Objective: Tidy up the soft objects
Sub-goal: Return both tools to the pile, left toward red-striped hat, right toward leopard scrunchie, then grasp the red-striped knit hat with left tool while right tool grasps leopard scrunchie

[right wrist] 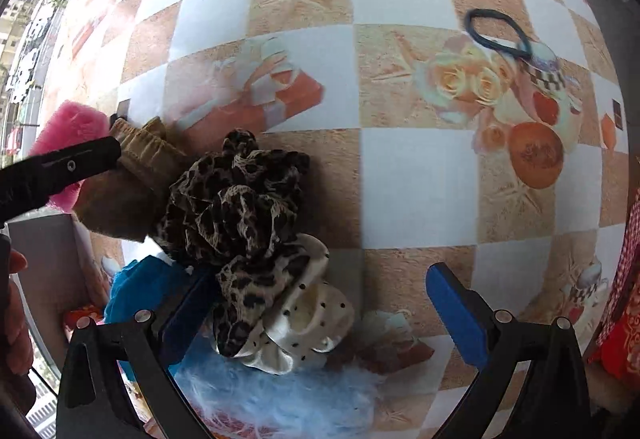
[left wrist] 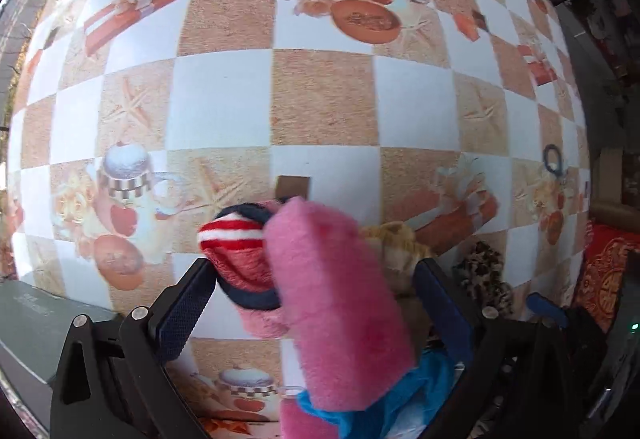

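Beyond the scrunchie pile, bare tablecloth, right claw spread wide

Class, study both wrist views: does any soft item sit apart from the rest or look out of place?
Yes. A dark hair tie lies alone on the tablecloth, well away from the pile where the leopard scrunchie and polka-dot scrunchie are bunched.

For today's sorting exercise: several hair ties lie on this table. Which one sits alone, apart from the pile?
The thin dark elastic loop, lying flat far across the checked tablecloth. The leopard-print scrunchie and cream dotted scrunchie touch, heaped together.
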Action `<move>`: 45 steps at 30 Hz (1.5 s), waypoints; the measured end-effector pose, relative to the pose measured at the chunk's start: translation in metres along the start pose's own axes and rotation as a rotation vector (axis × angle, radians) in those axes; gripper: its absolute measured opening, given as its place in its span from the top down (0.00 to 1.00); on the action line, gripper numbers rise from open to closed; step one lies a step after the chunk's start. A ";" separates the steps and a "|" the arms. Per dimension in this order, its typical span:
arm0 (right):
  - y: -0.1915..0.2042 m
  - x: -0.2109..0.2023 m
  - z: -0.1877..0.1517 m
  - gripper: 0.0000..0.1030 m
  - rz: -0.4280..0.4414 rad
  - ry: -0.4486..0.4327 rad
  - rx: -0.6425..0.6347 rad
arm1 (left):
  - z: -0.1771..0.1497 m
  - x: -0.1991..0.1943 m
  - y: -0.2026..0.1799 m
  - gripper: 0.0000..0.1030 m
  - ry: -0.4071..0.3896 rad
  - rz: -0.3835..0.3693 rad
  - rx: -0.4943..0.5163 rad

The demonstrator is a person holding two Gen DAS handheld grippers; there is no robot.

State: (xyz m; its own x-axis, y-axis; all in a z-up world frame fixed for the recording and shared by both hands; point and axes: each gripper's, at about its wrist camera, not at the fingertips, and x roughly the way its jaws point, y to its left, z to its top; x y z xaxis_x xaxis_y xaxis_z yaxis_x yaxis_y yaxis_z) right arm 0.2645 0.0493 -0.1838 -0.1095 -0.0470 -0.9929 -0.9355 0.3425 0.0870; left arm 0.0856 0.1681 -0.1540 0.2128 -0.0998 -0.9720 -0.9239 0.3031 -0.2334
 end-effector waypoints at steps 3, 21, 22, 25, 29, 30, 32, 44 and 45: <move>-0.031 -0.002 -0.012 0.00 -0.085 -0.019 0.046 | 0.000 -0.014 -0.031 0.03 -0.052 -0.079 0.113; -0.139 -0.024 -0.090 0.00 -0.038 -0.113 0.331 | -0.006 -0.043 0.016 0.03 -0.171 0.251 0.041; -0.139 -0.025 -0.090 0.00 -0.037 -0.113 0.329 | -0.008 -0.043 0.018 0.03 -0.179 0.287 0.027; -0.140 -0.026 -0.088 0.00 -0.034 -0.117 0.327 | -0.011 -0.039 0.031 0.03 -0.177 0.366 -0.073; -0.139 -0.028 -0.091 0.00 -0.033 -0.123 0.322 | -0.023 -0.038 0.043 0.03 -0.167 0.339 -0.119; -0.142 -0.026 -0.090 0.00 -0.032 -0.125 0.321 | -0.027 -0.039 0.041 0.03 -0.179 0.347 -0.113; -0.134 -0.029 -0.092 0.00 -0.033 -0.126 0.321 | -0.036 -0.046 0.040 0.03 -0.218 0.345 -0.121; -0.111 -0.044 -0.080 0.00 -0.021 -0.156 0.290 | -0.025 -0.034 -0.004 0.03 -0.178 0.282 0.032; -0.110 -0.045 -0.078 0.00 -0.019 -0.158 0.287 | -0.022 -0.028 -0.010 0.03 -0.168 0.292 0.066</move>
State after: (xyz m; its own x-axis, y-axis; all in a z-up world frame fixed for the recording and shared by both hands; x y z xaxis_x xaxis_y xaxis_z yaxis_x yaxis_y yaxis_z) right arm 0.3463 -0.0596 -0.1426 -0.0181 0.0826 -0.9964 -0.8015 0.5946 0.0638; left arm 0.0823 0.1470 -0.1235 -0.0030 0.1564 -0.9877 -0.9320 0.3575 0.0594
